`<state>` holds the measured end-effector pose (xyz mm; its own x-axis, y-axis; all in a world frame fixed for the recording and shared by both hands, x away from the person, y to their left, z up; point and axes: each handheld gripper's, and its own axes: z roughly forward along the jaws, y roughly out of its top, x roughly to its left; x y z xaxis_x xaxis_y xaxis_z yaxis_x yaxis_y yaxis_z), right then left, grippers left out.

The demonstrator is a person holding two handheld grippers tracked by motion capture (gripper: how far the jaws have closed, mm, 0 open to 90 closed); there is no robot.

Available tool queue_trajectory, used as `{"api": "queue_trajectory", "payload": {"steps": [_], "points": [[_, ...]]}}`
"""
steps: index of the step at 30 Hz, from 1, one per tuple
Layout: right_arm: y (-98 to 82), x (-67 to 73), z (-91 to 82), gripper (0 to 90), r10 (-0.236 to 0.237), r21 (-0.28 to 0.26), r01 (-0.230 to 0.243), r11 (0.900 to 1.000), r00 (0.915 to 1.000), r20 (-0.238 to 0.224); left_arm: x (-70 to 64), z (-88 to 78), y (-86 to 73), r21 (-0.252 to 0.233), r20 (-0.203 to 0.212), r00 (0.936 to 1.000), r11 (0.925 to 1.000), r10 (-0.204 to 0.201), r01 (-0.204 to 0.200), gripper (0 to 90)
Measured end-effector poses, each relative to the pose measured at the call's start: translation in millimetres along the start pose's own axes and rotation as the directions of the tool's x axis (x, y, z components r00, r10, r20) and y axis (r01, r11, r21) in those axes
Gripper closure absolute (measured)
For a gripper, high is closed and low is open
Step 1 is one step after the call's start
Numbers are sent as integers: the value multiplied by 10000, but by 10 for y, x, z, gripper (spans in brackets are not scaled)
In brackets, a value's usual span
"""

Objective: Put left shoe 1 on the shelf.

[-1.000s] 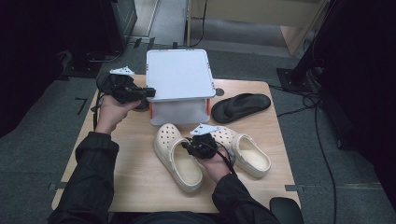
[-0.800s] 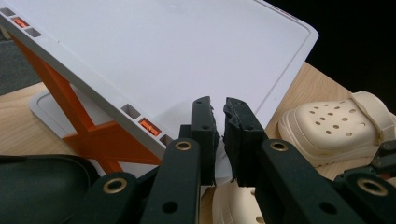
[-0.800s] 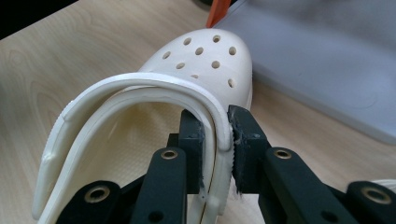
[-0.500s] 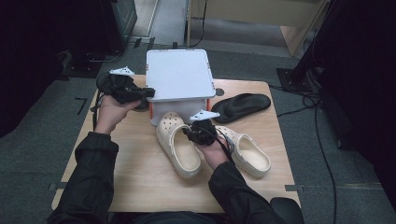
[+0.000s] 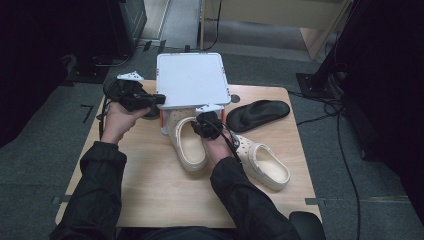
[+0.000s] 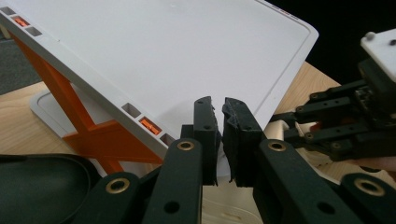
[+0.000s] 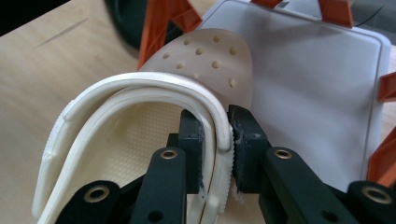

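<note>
Clog held: cream clog at frame centre, toe under the white rack's top shelf, rim pinched by the right gripper.
Left gripper: left gripper, centre-left, jaws nearly together on the rack's shelf edge.
Rack: upper centre, orange legs.
Second clog: second clog, lower right, flat on the table.
Sandal: black sandal, right of rack.
</note>
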<state>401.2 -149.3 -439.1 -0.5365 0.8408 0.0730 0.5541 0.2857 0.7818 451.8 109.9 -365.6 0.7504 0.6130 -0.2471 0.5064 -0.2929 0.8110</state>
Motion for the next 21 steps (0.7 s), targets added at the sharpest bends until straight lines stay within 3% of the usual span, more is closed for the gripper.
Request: {"api": "queue_trajectory", "payload": {"steps": [7, 14, 19, 21], "points": [[40, 23, 169, 763, 357, -97, -352, 9993, 9980, 523, 5, -2, -2, -3, 15, 10000, 10000, 7, -7, 841], [24, -16, 155, 696, 756, -78, -756, 9971, 9971, -9, 4, -1, -4, -26, 17, 10000, 10000, 9, -9, 842], [-9, 7, 102, 647, 465, -15, -465, 9989, 9988, -167, 7, 0, -5, -45, 24, 10000, 10000, 6, -6, 842], [-27, 0, 57, 623, 556, -165, -561, 9983, 9979, -322, 7, 2, -6, -56, 33, 10000, 10000, 1, -1, 843]]}}
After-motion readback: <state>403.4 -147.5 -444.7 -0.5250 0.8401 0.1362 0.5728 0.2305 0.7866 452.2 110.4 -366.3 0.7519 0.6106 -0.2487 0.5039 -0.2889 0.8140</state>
